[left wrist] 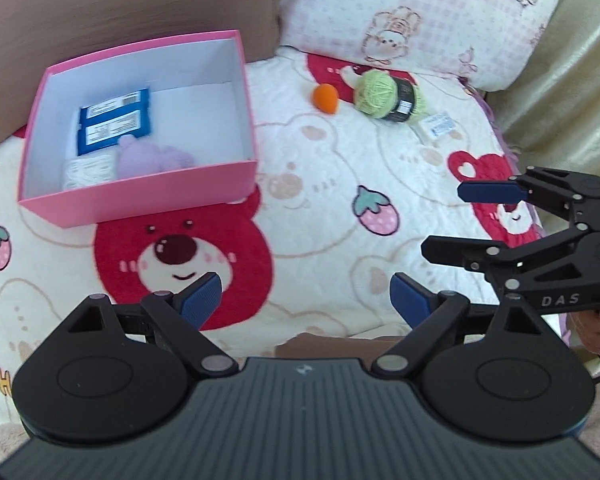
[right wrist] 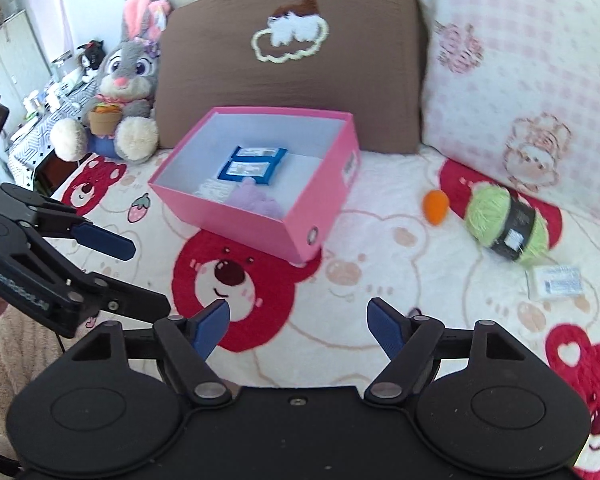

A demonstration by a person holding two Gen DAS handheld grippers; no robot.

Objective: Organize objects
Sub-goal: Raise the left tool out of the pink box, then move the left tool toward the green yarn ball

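A pink box sits on the bear-print blanket. It holds two blue packets, a purple plush piece and a small white packet. On the blanket to its right lie an orange felt carrot, a green yarn ball and a small white packet. My left gripper is open and empty, in front of the box. My right gripper is open and empty, beside the left one.
A brown cushion and a pink checked pillow stand behind the box. A grey rabbit plush sits at the far left. A beige curtain hangs at the right.
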